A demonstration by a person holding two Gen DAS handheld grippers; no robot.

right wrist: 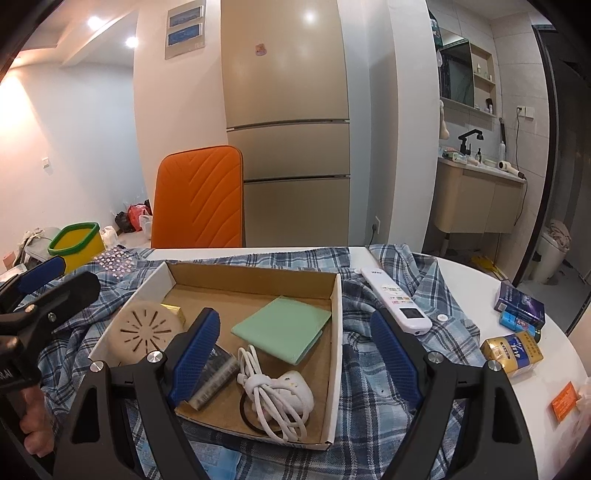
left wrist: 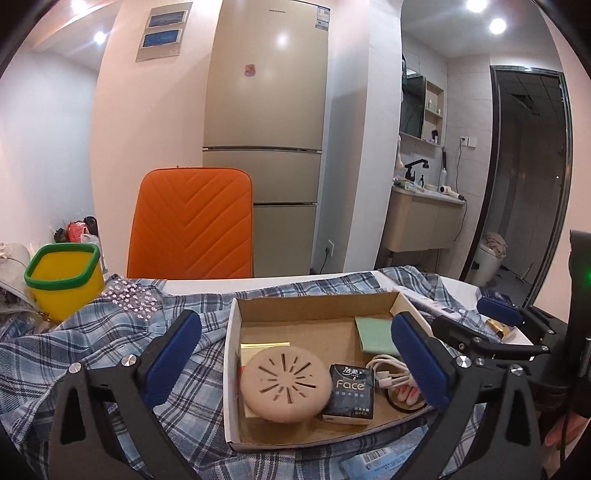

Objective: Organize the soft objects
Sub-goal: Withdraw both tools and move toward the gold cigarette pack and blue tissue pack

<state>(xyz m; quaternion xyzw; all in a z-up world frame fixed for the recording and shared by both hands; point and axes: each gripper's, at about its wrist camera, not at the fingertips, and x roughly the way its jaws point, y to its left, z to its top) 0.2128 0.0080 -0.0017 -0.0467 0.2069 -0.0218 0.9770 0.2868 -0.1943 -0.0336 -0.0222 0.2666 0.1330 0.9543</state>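
Fingers of both the left gripper [left wrist: 295, 360] and right gripper [right wrist: 295, 354] hang spread and empty above the cardboard box [right wrist: 338, 332], likely choosing among its contents atop the plaid shirt [right wrist: 388, 424].

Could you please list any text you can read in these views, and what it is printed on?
"Face": black tissue pack in the cardboard box.
Chinese characters above "Face": too small to read.
Fridge stickers, white remote, cigarette packs, orange card: print blurred, unreadable.

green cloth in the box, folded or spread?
Folded. The green cloth lies as a neat flat square with a layered edge on the cardboard box floor.
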